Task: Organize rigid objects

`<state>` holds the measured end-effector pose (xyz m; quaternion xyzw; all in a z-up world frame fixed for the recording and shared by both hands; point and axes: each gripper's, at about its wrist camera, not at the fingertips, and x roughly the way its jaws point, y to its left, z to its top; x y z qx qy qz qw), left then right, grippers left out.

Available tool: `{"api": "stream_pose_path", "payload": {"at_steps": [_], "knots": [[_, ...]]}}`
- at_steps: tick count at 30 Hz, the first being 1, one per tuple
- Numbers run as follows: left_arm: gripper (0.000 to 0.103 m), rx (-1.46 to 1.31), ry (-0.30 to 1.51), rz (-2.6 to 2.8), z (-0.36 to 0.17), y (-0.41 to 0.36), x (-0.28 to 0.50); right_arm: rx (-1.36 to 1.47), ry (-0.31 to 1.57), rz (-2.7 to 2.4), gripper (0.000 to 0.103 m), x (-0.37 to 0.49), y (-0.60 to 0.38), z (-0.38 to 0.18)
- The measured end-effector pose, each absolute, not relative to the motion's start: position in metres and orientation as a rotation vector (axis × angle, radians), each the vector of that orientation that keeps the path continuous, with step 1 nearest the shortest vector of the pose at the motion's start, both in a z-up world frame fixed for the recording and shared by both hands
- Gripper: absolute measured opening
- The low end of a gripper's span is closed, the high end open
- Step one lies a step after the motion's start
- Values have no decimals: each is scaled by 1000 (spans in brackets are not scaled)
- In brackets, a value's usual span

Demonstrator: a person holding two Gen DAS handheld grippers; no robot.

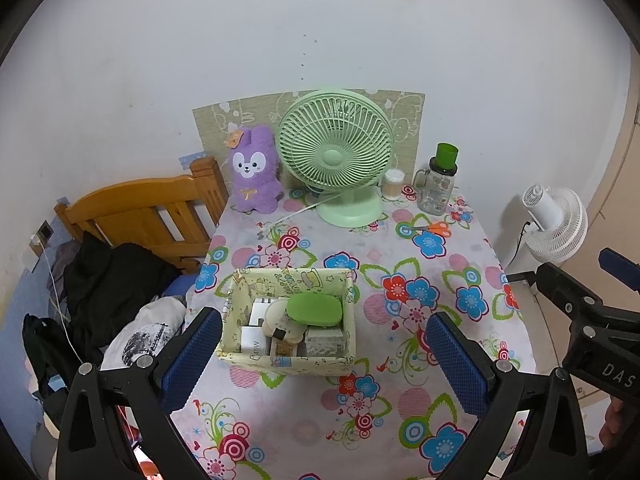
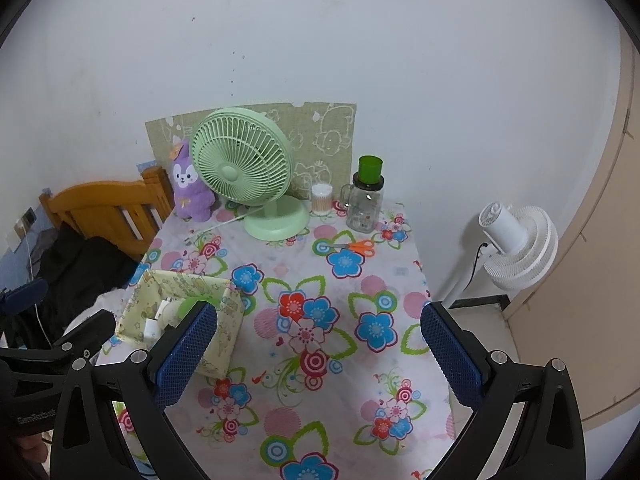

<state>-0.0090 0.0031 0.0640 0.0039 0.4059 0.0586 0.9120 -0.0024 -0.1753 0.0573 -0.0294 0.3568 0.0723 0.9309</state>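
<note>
A pale yellow fabric box sits on the flowered tablecloth, holding a green oval case, white chargers and several other small items. Orange-handled scissors lie further back by a glass jar with a green lid. My left gripper hangs open above the table's near side, its fingers either side of the box. My right gripper is open too, to the right of the box, with nothing between its fingers.
A green desk fan, a purple plush rabbit and a cotton-swab pot stand along the wall. A wooden headboard and dark clothes lie left; a white floor fan stands right.
</note>
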Motion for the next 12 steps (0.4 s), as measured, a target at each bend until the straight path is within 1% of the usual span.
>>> {"api": "stream_pose_path", "payload": {"at_steps": [12], "knots": [[103,-19,841,127,76,4,-11,-69,738,177,103,-3,-171,68]]}}
